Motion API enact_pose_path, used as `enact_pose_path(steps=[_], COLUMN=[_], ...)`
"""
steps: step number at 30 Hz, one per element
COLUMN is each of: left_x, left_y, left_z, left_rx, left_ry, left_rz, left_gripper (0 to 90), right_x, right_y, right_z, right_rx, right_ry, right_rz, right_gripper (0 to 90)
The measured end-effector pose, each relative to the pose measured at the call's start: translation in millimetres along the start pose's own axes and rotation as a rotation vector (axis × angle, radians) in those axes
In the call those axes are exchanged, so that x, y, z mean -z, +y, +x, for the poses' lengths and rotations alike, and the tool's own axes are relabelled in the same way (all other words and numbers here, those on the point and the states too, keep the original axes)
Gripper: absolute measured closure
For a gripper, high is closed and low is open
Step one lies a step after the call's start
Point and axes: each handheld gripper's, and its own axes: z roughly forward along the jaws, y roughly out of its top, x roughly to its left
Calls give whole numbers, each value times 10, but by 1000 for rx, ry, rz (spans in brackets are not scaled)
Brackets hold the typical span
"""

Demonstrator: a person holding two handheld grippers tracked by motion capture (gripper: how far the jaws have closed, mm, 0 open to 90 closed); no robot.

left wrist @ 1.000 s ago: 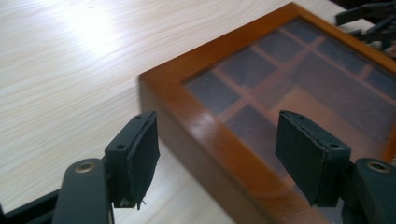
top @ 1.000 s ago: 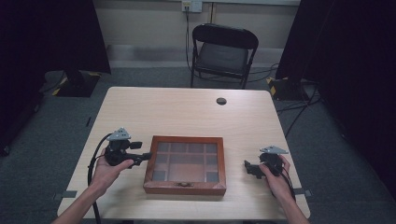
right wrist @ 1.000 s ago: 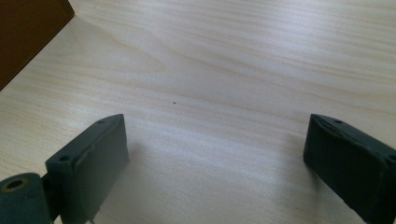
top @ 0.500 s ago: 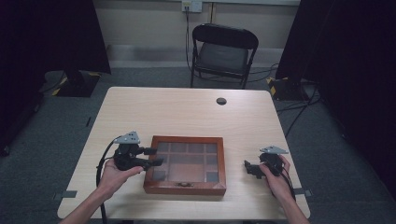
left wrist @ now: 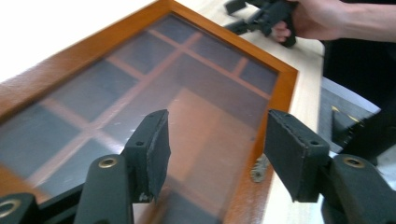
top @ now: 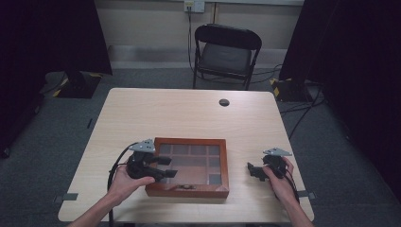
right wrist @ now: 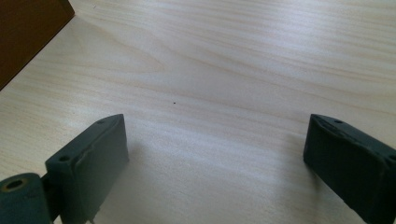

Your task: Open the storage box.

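A wooden box (top: 225, 165) with a glass lid and dividers inside lies shut near the table's front edge. My left gripper (top: 168, 167) hovers over the lid's left part, pointing right. Its jaws have just closed partway and stand open, with only the glass (left wrist: 196, 93) below them and nothing gripped. A brass clasp (left wrist: 258, 169) shows on the box's front edge. My right gripper (top: 252, 171) rests on the bare tabletop to the right of the box, open (right wrist: 215, 158), and the box's corner (right wrist: 23, 32) shows at the upper left of its view.
The light wooden table (top: 179, 113) has a small dark round cap (top: 224, 102) near its far edge. A black folding chair (top: 227, 52) stands behind the table. Dark curtains hang on both sides.
My left gripper has moved right, from beside the box's left edge to over its lid, and its jaws have narrowed. The right gripper has stayed put.
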Motion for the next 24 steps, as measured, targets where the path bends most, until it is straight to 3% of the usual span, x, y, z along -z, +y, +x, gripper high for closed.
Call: enact_pose_path(steps=[8, 13, 24], left_x=[-153, -209, -365], left_y=[13, 9, -21], left_z=[-134, -185, -235], left_rx=[-47, -79, -96], left_ry=[-89, -93, -137], left_rz=[40, 34, 92], left_gripper=[516, 600, 697], right_x=[0, -1, -1], right_y=[0, 1, 1], right_z=[0, 0, 0], right_rx=[0, 0, 0], right_ry=[0, 0, 0], right_rz=[0, 0, 2], right_gripper=[58, 57, 56])
